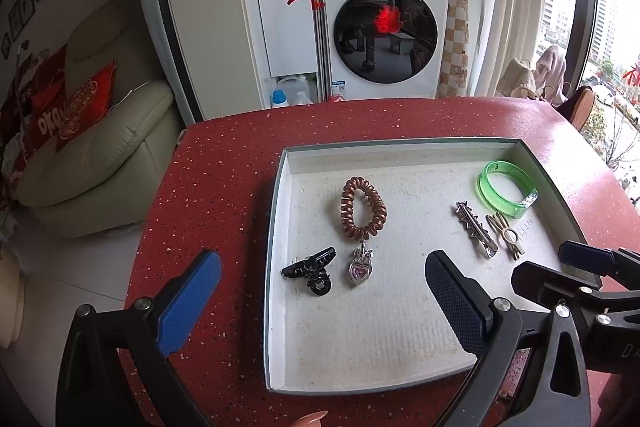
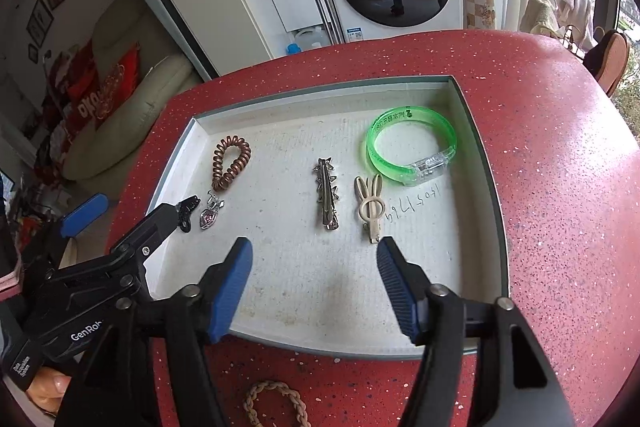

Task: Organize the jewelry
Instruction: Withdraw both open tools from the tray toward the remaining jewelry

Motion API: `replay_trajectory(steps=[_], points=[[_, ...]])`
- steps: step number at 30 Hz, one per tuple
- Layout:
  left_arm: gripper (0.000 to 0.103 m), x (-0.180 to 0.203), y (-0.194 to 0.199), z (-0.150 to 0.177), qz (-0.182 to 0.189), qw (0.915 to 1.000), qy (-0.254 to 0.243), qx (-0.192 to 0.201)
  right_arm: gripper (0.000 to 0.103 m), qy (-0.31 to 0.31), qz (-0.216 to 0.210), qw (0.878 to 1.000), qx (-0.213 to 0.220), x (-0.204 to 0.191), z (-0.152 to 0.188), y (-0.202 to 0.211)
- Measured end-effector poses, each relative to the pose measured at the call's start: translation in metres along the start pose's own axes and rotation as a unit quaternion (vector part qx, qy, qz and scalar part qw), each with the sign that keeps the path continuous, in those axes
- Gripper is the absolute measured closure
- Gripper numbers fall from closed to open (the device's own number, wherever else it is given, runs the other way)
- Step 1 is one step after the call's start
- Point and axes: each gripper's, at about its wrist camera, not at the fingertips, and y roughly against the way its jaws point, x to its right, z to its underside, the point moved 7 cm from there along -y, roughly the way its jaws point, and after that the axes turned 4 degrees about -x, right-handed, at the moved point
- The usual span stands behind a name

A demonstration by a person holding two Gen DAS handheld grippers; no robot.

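A shallow white tray (image 1: 280, 227) (image 2: 484, 187) on the red table holds a copper spiral hair tie (image 1: 363, 207) (image 2: 231, 161), a heart pendant (image 1: 360, 269) (image 2: 209, 215), a black claw clip (image 1: 311, 269) (image 2: 186, 213), a silver star clip (image 1: 476, 230) (image 2: 327, 191), a beige bunny clip (image 1: 507, 235) (image 2: 370, 207) and a green bangle (image 1: 506, 193) (image 2: 412, 150). My left gripper (image 1: 322, 301) is open and empty, near the claw clip. My right gripper (image 2: 314, 287) (image 1: 568, 267) is open and empty over the tray's near part. A braided bracelet (image 2: 276, 405) lies on the table outside the tray.
The red speckled table (image 1: 208, 195) (image 2: 560, 147) ends in a rounded edge at left. Behind stand a washing machine (image 1: 384, 31), a cream sofa (image 1: 100, 155) and a mop handle (image 1: 320, 27).
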Motion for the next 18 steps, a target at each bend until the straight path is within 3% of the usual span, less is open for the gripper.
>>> replay_trajectory(steps=[3, 5, 14, 18], points=[[0.0, -0.007, 0.008, 0.005, 0.005, 0.9999, 0.01, -0.001, 0.014, -0.011, -0.015, 1.0, 0.008, 0.001, 0.004, 0.009], [0.0, -0.011, 0.013, 0.011, 0.009, 0.9998, 0.017, -0.003, 0.0, -0.015, -0.016, 1.0, 0.016, 0.002, 0.007, 0.014], [0.0, -0.012, 0.032, 0.055, 0.037, 0.9989, 0.011, -0.025, 0.0, -0.008, -0.028, 0.999, 0.025, -0.006, 0.027, 0.035], [0.0, -0.014, 0.04, 0.079, 0.026, 0.9991, 0.006, -0.032, 0.0, 0.001, -0.028, 1.0, 0.014, -0.012, 0.043, 0.044]])
